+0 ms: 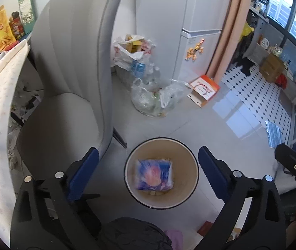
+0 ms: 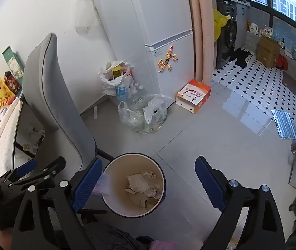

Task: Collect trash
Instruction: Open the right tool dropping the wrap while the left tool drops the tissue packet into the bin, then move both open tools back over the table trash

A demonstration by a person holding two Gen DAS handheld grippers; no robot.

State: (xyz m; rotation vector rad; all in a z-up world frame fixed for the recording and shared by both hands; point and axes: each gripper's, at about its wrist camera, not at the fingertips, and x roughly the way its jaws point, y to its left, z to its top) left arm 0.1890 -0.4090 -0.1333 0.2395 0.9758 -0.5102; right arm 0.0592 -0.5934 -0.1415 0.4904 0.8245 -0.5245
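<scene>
**Packet let go over the bin**

Your left gripper (image 1: 148,166) hangs straight above the waste bin (image 1: 191,156), pointing steeply down, so that anything freed from it lands inside and not on the floor. Its jaws stand wide apart with nothing pressed between the pads. The blue and pink packet (image 1: 154,175) shows blurred inside the rim in the left wrist view, and as a blue streak at the bin's near edge in the right wrist view (the blur suggests it is dropping, though I cannot tell whether it has reached the bottom).

Your right gripper (image 2: 149,181) is also spread wide and holds nothing. It sits just beside the left one, aimed at the same bin, probably only keeping clear of the drop. Crumpled paper (image 2: 141,185) already lies at the bottom, so the bin is where you are gathering the rubbish.

The bin stands on the tiled floor just beside the grey chair (image 1: 68,83), near where you work. The plastic bags (image 2: 143,114) by the fridge (image 2: 148,20) stay well apart, likely sorted separately.
</scene>
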